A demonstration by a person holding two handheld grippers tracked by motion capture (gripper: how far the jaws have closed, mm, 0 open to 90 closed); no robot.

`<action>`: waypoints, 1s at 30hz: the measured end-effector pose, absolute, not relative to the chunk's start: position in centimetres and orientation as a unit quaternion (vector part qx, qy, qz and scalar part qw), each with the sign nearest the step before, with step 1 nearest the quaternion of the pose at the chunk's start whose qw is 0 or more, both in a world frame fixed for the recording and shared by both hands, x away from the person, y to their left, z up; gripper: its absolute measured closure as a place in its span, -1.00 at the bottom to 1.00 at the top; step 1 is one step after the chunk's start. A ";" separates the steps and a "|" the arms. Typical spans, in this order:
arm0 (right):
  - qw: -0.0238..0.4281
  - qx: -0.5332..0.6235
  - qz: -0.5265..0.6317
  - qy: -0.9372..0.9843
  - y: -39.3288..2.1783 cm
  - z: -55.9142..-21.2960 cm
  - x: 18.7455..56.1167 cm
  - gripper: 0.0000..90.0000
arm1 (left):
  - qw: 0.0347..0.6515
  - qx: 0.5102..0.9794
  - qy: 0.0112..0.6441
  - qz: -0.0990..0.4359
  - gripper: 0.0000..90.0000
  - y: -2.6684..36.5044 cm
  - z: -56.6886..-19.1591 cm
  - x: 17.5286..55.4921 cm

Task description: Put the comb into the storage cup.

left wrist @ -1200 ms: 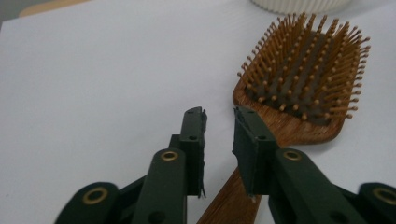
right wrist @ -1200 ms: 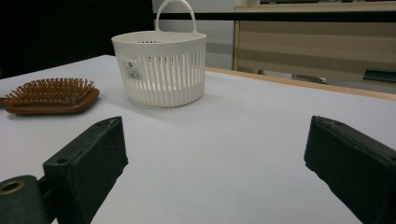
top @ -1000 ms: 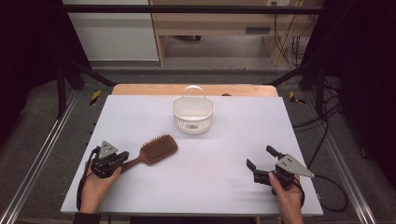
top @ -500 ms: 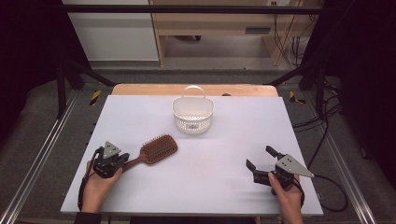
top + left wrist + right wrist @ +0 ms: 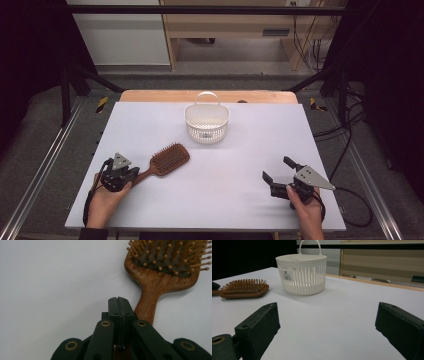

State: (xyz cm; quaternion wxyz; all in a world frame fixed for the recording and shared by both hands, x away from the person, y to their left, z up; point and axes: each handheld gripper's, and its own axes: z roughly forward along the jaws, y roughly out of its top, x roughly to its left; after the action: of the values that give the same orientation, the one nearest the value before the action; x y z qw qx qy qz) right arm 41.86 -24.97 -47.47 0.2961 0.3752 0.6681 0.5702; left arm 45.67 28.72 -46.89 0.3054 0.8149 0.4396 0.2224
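White tabletop [image 5: 235, 190] stretches out under both my hands, with a dark room around it. On it lies the wooden hairbrush [image 5: 167, 160], bristles up, near the left front; its handle points at my left claw [image 5: 131, 175], whose jaws are pressed together above the handle in the left gripper view, and whether they pinch it I cannot tell. Beyond the brush stands the white slatted basket [image 5: 206, 122], upright. My right claw [image 5: 281, 172] rests well apart, jaws spread wide with nothing between them.

Each black gripper [image 5: 131, 175] carries brass-ringed screws, a grey three-cornered plate and black cable.
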 end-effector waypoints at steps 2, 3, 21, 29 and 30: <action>0.296 0.375 0.571 0.668 -25.0 -47.5 41.8 -0.88 | 0.303 0.819 0.436 0.217 1.00 28.5 -46.8 45.6; 0.296 0.375 0.571 0.668 -25.0 -47.4 41.8 -0.88 | 0.302 0.821 0.434 0.214 1.00 28.4 -46.8 45.5; 0.296 0.373 0.573 0.667 -25.0 -47.4 41.8 -0.88 | 0.296 0.840 0.413 0.190 1.00 27.3 -46.6 45.0; 0.295 0.373 0.572 0.668 -25.0 -47.4 41.8 -0.88 | 0.306 0.832 0.420 0.195 1.00 27.7 -46.1 44.8; 0.295 0.373 0.572 0.668 -25.0 -47.4 41.8 -0.88 | 0.306 0.832 0.420 0.195 1.00 27.7 -46.1 44.8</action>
State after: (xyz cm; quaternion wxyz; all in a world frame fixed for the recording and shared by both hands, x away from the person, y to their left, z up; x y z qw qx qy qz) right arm 41.83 -24.95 -47.41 0.2950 0.3730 0.6681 0.5722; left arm 44.82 27.74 -46.05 0.3061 0.8317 0.4200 0.1954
